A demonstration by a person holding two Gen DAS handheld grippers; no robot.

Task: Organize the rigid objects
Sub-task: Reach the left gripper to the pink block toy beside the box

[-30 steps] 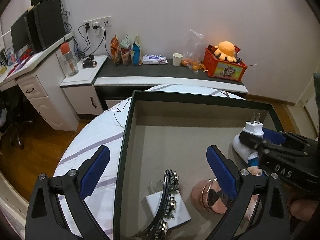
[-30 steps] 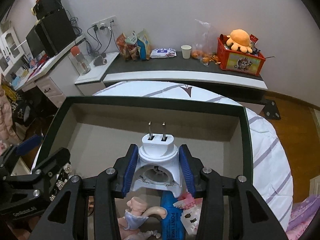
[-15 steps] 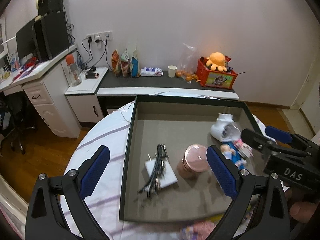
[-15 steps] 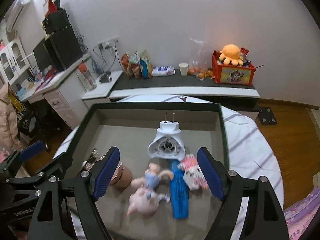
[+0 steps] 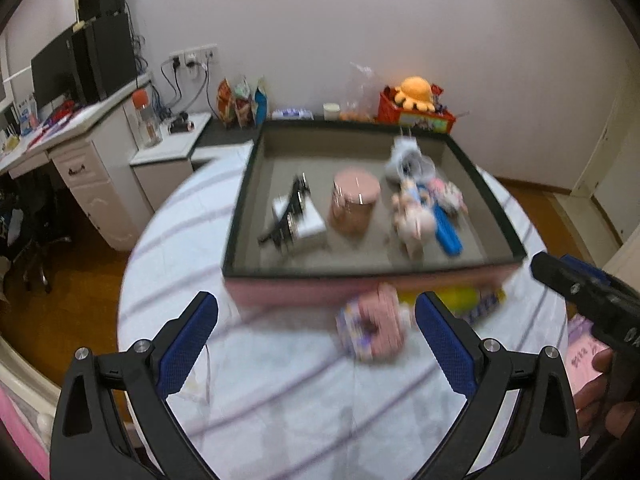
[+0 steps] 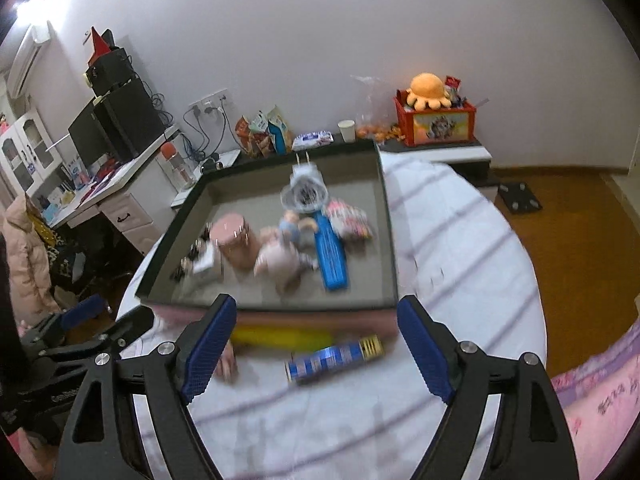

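I have both grippers above the round table [image 6: 472, 240] with its striped cloth, pulled back from the open box [image 6: 386, 240]. My right gripper [image 6: 316, 352] has its jaws spread wide and opening, with nothing between the pads. My left gripper [image 5: 316, 344] also stands wide open and empty.

Inside the box, the white plug adapter [image 6: 304, 192] lies near the far wall, prongs pointing away from me. Just in front of it lie a blue flat piece [image 6: 330, 256], a pig figurine [image 6: 280, 258] and a small pink-patterned packet [image 6: 348, 220], crowded together and touching. Further left stands a pink round tin [image 6: 236, 240], then a white block with a dark beaded strap [image 5: 290, 216] draped across it.

On the cloth outside the box, against its near wall, a yellow object [image 6: 280, 338] and a blue-and-gold tube [image 6: 336, 358] lie straight ahead of my right jaws. A pink-and-purple packet [image 5: 372, 328] lies in front of my left jaws, too blurred to read.

Beyond the table I see a low shelf with snack bags [image 6: 264, 132], a paper cup [image 6: 346, 130] and a red crate [image 6: 436, 124] topped by an orange plush.
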